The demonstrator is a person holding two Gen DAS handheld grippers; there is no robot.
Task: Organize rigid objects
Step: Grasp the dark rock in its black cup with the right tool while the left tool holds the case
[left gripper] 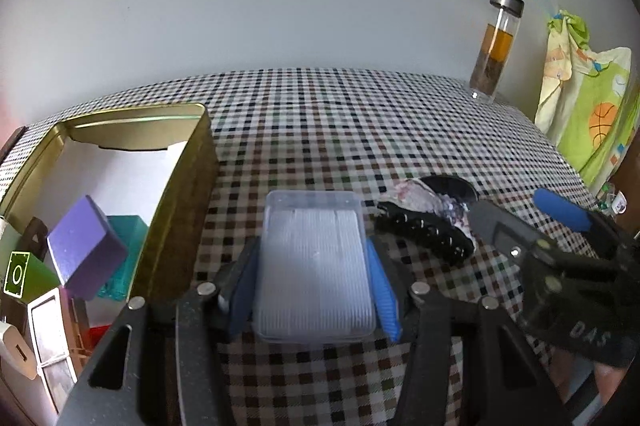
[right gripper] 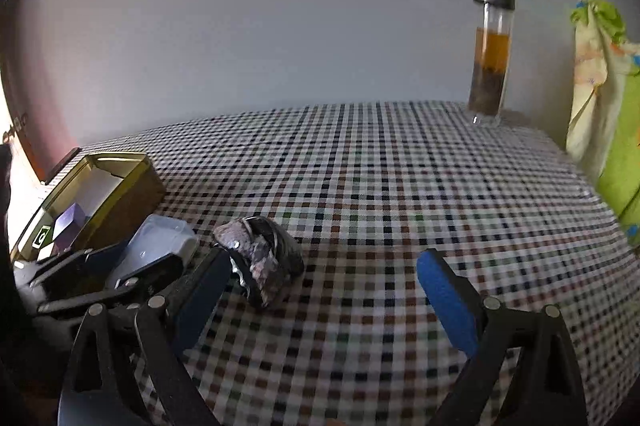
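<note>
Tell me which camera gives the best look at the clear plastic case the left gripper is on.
The left wrist view. There the clear plastic case sits centred and whole, with the left gripper pads pressed against both its long sides. The right wrist view shows the case only small and oblique at the left, partly covered by that gripper's fingers.

clear plastic box point(left gripper: 314, 266) flat on checked cloth | beside open gold tin point(left gripper: 176, 186) | purple block point(left gripper: 84, 246) tilted inside
</note>
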